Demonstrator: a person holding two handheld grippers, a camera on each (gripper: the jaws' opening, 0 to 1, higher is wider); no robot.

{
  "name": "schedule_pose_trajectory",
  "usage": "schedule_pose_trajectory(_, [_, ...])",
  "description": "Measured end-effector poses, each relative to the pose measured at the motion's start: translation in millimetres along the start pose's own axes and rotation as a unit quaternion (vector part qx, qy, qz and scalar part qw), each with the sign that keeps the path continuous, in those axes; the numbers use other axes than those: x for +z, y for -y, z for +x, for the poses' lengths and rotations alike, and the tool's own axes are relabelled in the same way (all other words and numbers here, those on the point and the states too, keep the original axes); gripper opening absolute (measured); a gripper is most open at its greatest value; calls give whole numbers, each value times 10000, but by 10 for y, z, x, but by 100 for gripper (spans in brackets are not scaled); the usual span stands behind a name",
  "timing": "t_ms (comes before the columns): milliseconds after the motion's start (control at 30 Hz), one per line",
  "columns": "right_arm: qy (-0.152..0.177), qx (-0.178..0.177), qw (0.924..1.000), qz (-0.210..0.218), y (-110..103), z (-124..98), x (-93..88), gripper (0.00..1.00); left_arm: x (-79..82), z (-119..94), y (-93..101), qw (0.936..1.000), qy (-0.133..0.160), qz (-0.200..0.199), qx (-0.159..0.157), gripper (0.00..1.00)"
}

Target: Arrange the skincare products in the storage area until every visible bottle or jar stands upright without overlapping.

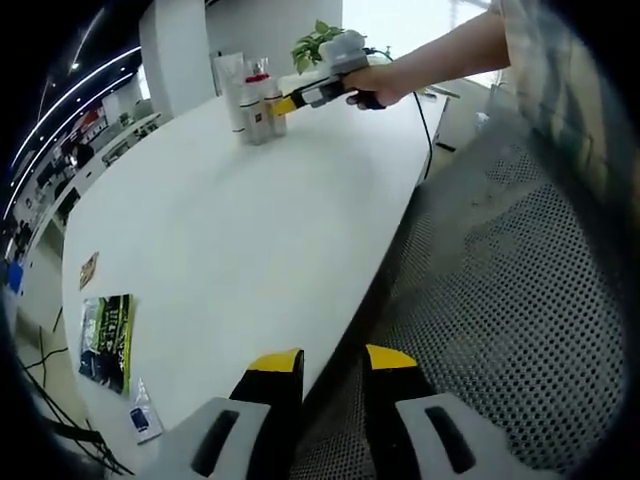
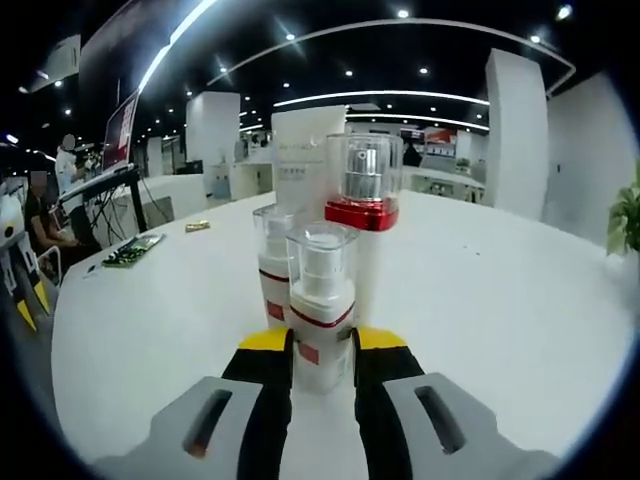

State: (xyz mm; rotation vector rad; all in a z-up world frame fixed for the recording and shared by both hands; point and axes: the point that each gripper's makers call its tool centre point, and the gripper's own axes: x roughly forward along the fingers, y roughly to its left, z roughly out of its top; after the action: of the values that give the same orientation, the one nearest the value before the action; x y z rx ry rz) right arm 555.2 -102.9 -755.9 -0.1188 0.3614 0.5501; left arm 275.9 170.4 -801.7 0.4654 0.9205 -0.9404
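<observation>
White table (image 2: 520, 290) bears three clear-capped bottles (image 2: 320, 310) and one tube (image 2: 305, 150).

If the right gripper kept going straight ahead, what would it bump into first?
Probably the small white bottle with the clear cap. It already stands between the right gripper's jaws, which look closed on or nearly on it. Just behind it are another small bottle and a taller bottle with a red band.

No wording can be read anywhere. The tall white tube (image 2: 308, 150) carries faint grey print, too blurred to make out. The small bottles (image 2: 320, 315) bear red label bands (no legible letters). The green packet (image 1: 107, 342) on the counter (image 1: 240, 230) shows markings too small to read.
</observation>
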Motion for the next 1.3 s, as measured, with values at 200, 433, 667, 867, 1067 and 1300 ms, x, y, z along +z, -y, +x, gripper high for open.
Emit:
schedule_pose_trajectory(200, [-29,-34,10000,-2,10,0,13,21,6,-7,-20,10000,20,-49,28,23])
schedule_pose_trajectory(433, [-107,29,9999,3,-5,10,-2,25,14,-12,-33,10000,34,-33,70,23])
schedule_pose_trajectory(667, [-95,-62,9984,551,-20,-65,11,48,-16,5,-19,10000,-34,-90,9,24])
schedule_pose_trajectory(867, [-157,-122,9926,1200,-199,-270,-70,57,5,-9,-43,9999,30,-110,62,24])
schedule_pose_trajectory(1067, [193,45,9804,1960,-632,-498,4,65,9,-11,-35,9998,53,-209,15,24])
schedule_pose_trajectory(1300, [864,587,9603,2586,-1170,-656,292,86,80,-60,1,9985,235,-453,-208,21])
